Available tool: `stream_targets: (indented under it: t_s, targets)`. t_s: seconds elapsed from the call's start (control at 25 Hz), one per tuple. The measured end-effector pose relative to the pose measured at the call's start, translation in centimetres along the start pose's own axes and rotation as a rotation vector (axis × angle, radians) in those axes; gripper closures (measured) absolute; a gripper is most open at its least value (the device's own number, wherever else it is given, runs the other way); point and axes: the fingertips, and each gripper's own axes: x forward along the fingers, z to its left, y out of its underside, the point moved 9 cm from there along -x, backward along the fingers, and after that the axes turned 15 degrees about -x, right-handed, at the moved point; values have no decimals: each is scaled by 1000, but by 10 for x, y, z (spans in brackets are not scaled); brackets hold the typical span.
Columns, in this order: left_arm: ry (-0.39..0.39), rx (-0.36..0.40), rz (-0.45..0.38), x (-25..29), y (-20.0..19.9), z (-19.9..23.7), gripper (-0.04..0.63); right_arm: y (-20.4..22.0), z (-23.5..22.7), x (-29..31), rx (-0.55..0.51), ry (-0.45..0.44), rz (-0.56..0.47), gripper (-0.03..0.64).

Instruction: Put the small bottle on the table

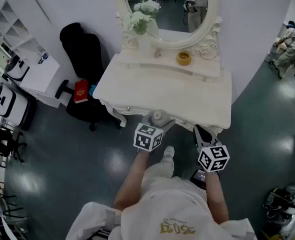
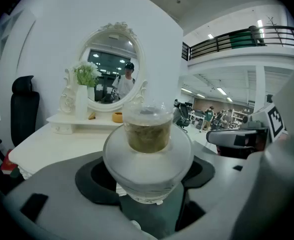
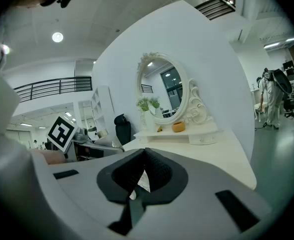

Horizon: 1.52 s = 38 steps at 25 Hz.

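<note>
- A white dressing table (image 1: 162,86) with carved legs stands against the pale curved wall, at twelve o'clock from the person in the head view.
- A black office chair (image 1: 82,49) sits on the dark floor at the table's nine o'clock side.
- An oval mirror in an ornate white frame (image 1: 172,6) rises from the raised shelf at the table's twelve o'clock edge.
- The left gripper (image 1: 157,123) reaches to the table's six o'clock edge. Its grey jaws stand wide and are clamped on the round body of the bottle.
- The right gripper (image 3: 143,171) hangs at about five o'clock from the table's middle, just off the front edge and near the left one. Its dark pads meet at the tips with nothing gripped.
- A tall white vase of white and green flowers (image 1: 141,21) stands on the shelf at the mirror's eight o'clock.
- A flat red object (image 1: 80,91) lies on the chair seat.
- The small frosted glass bottle with a clear cap and olive-brown contents (image 2: 147,154) is upright between the left jaws, at the table's front edge; whether its base touches the top cannot be told.
- A small yellow bowl (image 1: 184,58) sits on the shelf at the mirror's six o'clock.
</note>
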Motion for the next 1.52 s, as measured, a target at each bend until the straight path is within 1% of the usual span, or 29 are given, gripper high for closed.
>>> stream_targets:
  t_s: [0.28, 0.6, 0.72, 0.84, 1.0, 1.16, 1.32, 1.52]
  targets:
    - [-20, 10, 1, -8, 4, -4, 245, 0, -4, -7, 0, 22, -2, 604]
    - [-44, -7, -6, -24, 5, 2, 245, -1, 4, -5, 27, 4, -2, 604]
    - [-64, 3, 5, -31, 4, 10, 245, -1, 9, 3, 38, -9, -5, 604]
    - [-84, -8, 5, -37, 2, 24, 245, -2, 16, 12, 35, -25, -4, 603]
    - [-102, -23, -10, -42, -5, 53, 245, -3, 19, 32, 28, -23, 4, 604]
    - [-92, -43, -7, -36, -15, 91, 245, -2, 22, 61, 38, 7, 36, 604]
    - [-77, -29, 13, -25, -36, 142, 245, -3, 32, 114, 47, 32, 69, 604]
    - [-46, -30, 26, -13, -65, 206, 245, -14, 49, 180, 36, 61, 93, 603]
